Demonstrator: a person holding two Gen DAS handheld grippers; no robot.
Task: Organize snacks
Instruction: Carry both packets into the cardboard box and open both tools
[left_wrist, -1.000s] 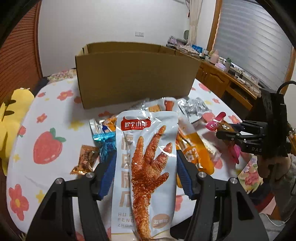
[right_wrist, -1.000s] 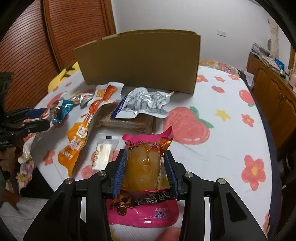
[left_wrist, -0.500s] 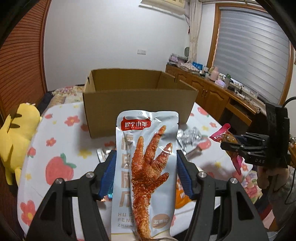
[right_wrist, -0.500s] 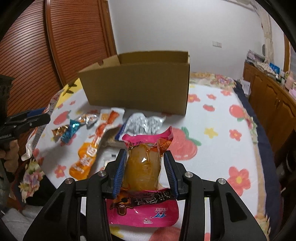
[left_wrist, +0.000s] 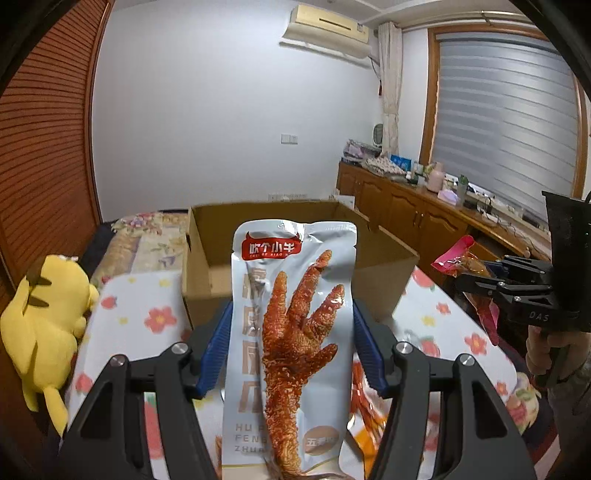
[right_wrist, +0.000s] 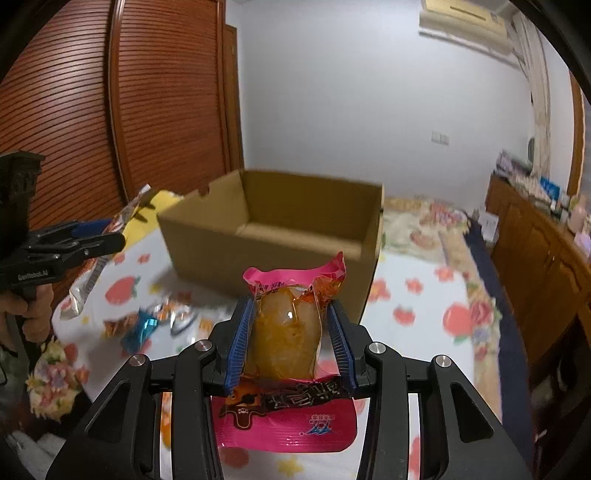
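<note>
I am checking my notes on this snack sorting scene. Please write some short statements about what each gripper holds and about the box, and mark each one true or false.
1. The left gripper is closed on a silver chicken-foot snack packet. True.
2. The right gripper is empty. False: it grips a pink-edged snack pouch between its blue pads.
3. The cardboard box is open at the top. True.
4. Both held snacks already lie inside the box. False: both are held in the grippers, in front of it.
5. A yellow plush toy sits at the table's edge. True.
</note>
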